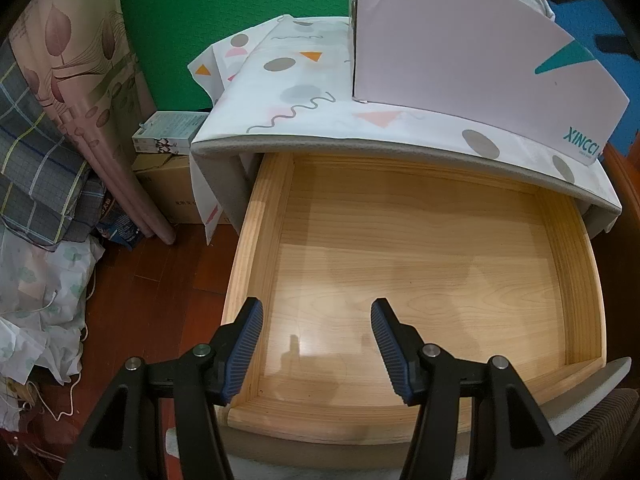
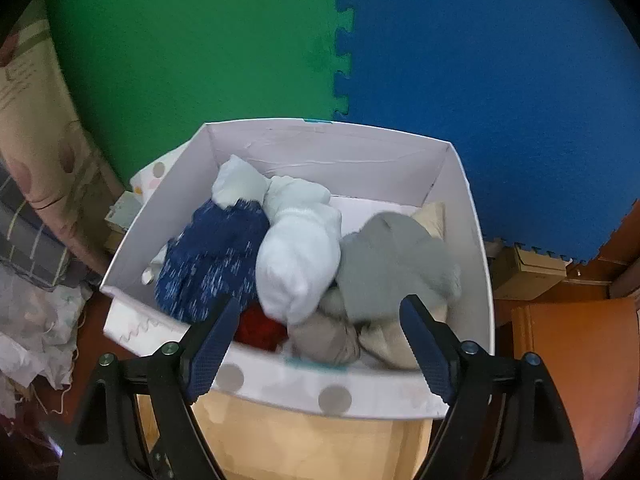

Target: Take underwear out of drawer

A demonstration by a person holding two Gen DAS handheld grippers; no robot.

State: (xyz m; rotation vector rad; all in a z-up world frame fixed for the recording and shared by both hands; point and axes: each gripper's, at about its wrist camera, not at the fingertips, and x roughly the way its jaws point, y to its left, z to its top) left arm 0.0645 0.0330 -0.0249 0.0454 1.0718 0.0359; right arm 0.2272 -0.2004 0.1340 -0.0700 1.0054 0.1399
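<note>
Our left gripper (image 1: 317, 312) hangs over the pulled-out wooden drawer (image 1: 260, 216), its two blue-ribbed fingers (image 1: 245, 350) spread wide with nothing between them. Directly below and ahead of it we see only the bare pale wood of the drawer floor, and no underwear lies there. Beyond the gripper, the counter (image 1: 304, 96) with its patterned cloth of dots, triangles and squiggles overhangs the back of the drawer, and a white cardboard box (image 1: 460, 52) with teal lettering stands on it, ahead and to the right. Off to the left of this gripper, past the drawer's side wall, lie the dark red floor (image 1: 160, 280) and a heap of bedding (image 1: 44, 184). Our right gripper (image 2: 316, 304) is likewise wide open and holds nothing; it hovers at the near rim of the same white box (image 2: 476, 240), looking down into it. Inside the box, just ahead of the fingertips, the bundled clothes are packed touching one another: a speckled navy bundle (image 2: 212, 260) ahead to the left, a white bundle (image 2: 296, 256) straight ahead, a grey bundle (image 2: 392, 260) ahead to the right, a red piece (image 2: 260, 326) and beige pieces (image 2: 328, 340) nearest the gripper. We cannot tell which of these are underwear. Behind the box stand green (image 2: 200, 60) and blue (image 2: 480, 80) foam wall mats.
</note>
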